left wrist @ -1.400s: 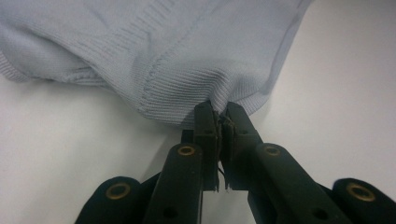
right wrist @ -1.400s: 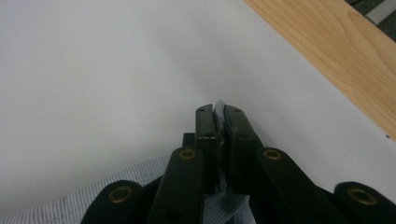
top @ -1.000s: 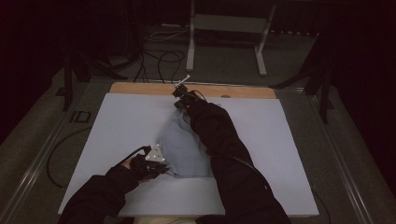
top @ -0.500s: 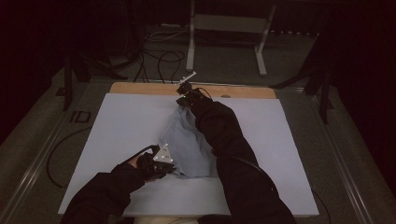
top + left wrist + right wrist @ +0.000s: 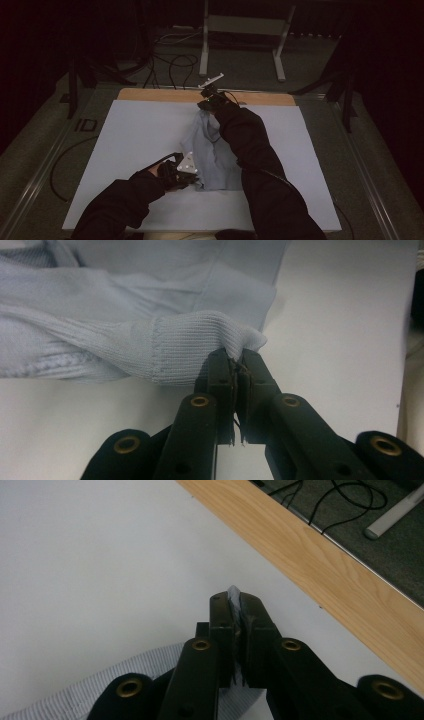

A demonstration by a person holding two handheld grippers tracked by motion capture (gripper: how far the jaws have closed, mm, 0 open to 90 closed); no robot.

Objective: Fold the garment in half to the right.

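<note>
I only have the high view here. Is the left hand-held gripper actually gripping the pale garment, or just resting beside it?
Observer: Gripping. In its own view the left hand-held gripper is shut on the garment's ribbed knit cuff.
Operator: And the right one, up at the far end?
Observer: The right hand-held gripper is shut too, with a sliver of pale fabric poking out between its jaw tips.
Operator: What is under it there?
Observer: White table surface, with the wooden strip at the table's far edge just beyond.
</note>
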